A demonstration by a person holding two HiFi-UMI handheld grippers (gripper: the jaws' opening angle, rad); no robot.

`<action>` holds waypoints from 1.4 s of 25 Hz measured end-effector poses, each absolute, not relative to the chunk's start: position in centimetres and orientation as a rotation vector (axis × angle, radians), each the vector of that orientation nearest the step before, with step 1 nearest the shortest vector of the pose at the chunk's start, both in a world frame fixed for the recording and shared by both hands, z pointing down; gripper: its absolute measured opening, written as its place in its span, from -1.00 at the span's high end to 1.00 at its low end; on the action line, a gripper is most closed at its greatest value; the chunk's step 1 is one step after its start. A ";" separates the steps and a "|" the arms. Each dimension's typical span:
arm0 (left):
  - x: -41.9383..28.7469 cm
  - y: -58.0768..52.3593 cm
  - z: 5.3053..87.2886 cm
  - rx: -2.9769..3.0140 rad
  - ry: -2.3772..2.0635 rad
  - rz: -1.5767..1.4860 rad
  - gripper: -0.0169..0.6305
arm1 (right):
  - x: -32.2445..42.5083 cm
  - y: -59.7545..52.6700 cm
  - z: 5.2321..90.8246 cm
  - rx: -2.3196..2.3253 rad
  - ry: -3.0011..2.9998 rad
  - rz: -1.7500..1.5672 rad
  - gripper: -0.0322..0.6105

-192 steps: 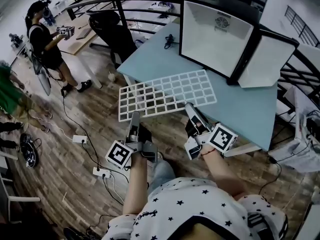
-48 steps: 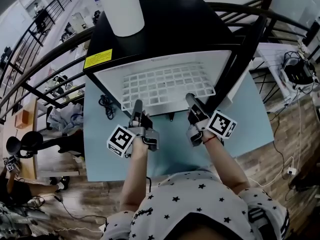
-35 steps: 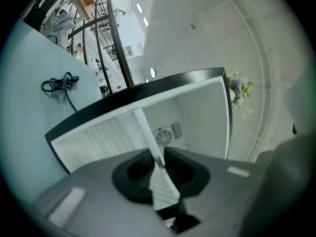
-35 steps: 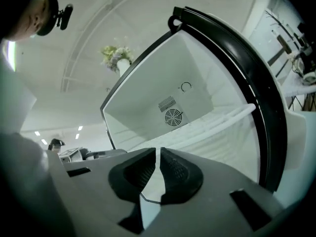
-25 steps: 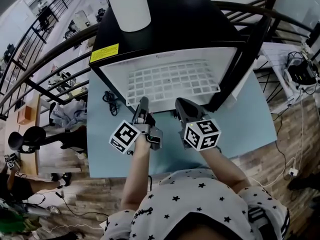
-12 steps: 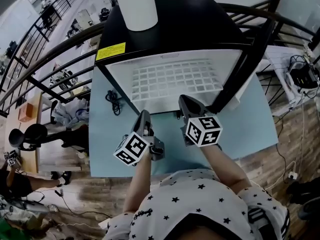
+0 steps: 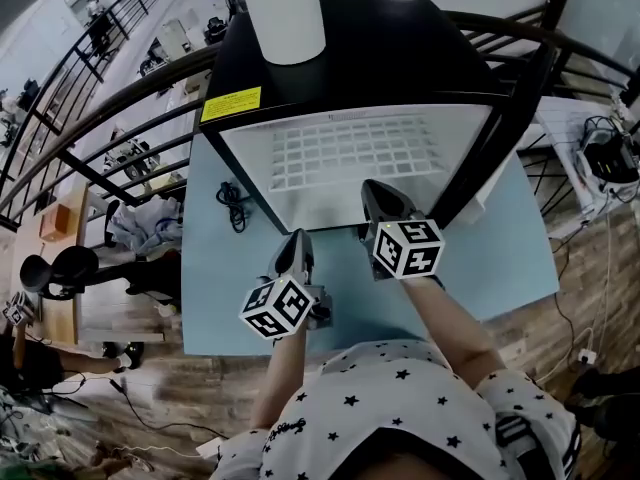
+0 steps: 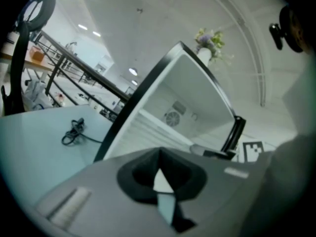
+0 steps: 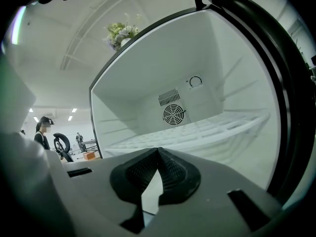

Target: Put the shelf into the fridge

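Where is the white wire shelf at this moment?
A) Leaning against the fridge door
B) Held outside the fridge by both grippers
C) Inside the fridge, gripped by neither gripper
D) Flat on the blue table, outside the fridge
C: the shelf lies level inside the fridge, while the left gripper and right gripper each show fingers closed together with nothing between them.
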State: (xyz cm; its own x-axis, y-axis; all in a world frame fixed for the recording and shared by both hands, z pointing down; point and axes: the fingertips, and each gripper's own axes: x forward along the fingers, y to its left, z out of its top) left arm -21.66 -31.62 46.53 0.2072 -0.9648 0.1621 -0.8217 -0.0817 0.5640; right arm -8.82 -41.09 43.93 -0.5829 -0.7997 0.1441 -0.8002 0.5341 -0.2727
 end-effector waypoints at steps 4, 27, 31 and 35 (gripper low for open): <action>-21.4 -31.6 46.5 1.972 -1.667 -0.299 0.93 | -9.2 -42.3 44.0 1.447 -2.741 0.493 0.84; -21.0 -27.6 46.9 1.979 -1.685 -0.246 0.93 | -8.0 -36.9 44.3 1.434 -2.731 0.407 0.84; -20.7 -25.6 46.9 1.971 -1.682 -0.251 0.93 | -7.5 -33.3 43.8 1.388 -2.754 0.386 0.84; -20.3 -23.4 47.2 1.972 -1.676 -0.240 0.93 | -7.1 -30.1 43.1 1.371 -2.778 0.385 0.84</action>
